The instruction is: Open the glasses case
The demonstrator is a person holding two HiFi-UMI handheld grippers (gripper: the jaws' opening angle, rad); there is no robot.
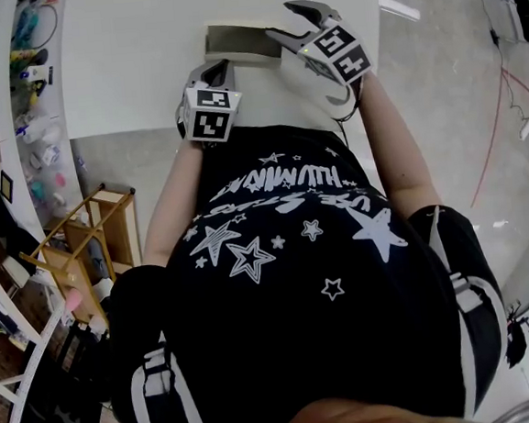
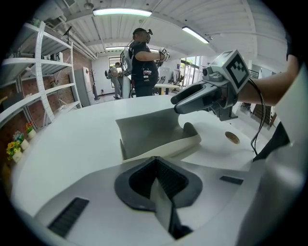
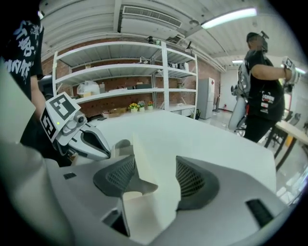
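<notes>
The case point(image 1: 242, 44) sits open on the table point(image 1: 131, 52). The left gripper point(image 2: 154, 159) is clenched on the case's near edge. The right gripper point(image 1: 279, 20) stands released and wide, with the raised lid point(image 3: 153, 166) between its fingers and no clamp on it that I can see.

Counter point(image 1: 132, 61): white, smooth, matte, broad; far edge curves round in left gripper view. Glasses case point(image 2: 156, 134) lies directly on it, toward near edge, right of middle in head view. Case grey inside, cream along rim; one flat panel tilted up off the surface, right end curling over. Small round brown spot point(image 2: 232, 138) on counter right of case, apart from it; disc or hole, cannot tell.
</notes>
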